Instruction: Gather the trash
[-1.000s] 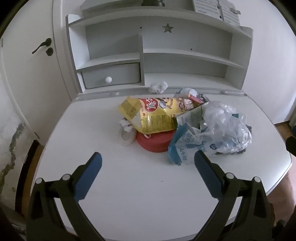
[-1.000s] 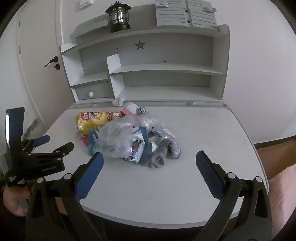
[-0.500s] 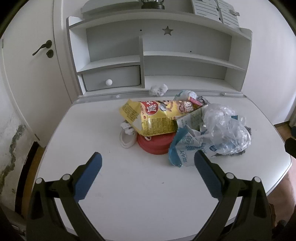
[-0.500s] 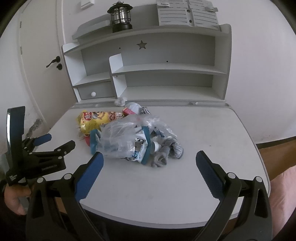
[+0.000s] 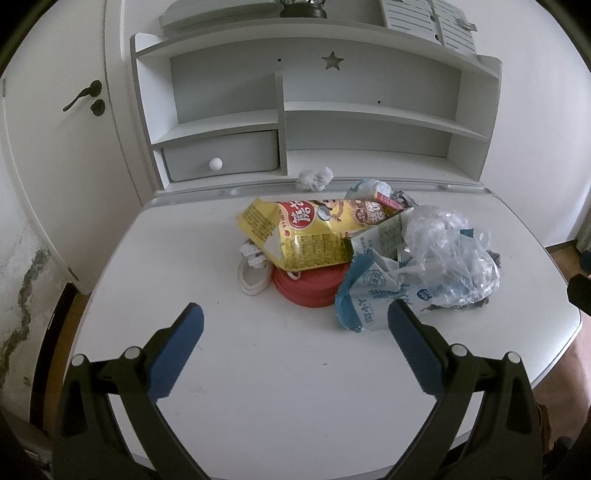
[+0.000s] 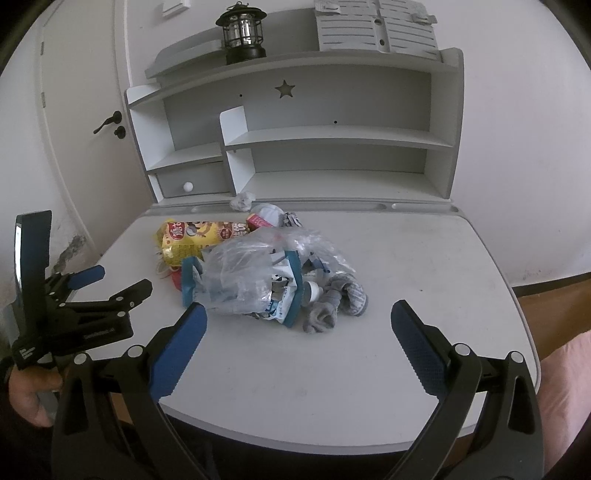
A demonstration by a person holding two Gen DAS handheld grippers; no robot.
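A heap of trash lies mid-desk. A yellow snack bag (image 5: 310,232) (image 6: 195,236) rests on a red lid (image 5: 308,286). To its right sit a crumpled clear plastic bag (image 5: 450,251) (image 6: 251,269) and a blue-and-white wrapper (image 5: 373,295) (image 6: 291,291). Grey socks (image 6: 332,302) lie at the heap's right side. A crumpled tissue (image 5: 314,178) (image 6: 242,201) sits near the shelf. My left gripper (image 5: 295,328) is open, short of the red lid, nothing between its fingers. My right gripper (image 6: 298,325) is open, short of the socks and plastic bag.
The white desk (image 5: 258,387) (image 6: 424,258) carries a shelf unit (image 5: 369,122) with a small drawer (image 5: 221,157). A black lantern (image 6: 242,33) stands on top of the shelf. A door (image 5: 55,147) is at the left. A hand (image 6: 26,395) holds the left gripper.
Both views have pulled back and risen slightly, so more of the shelf top shows. The trash heap has not moved. Both grippers stay open.
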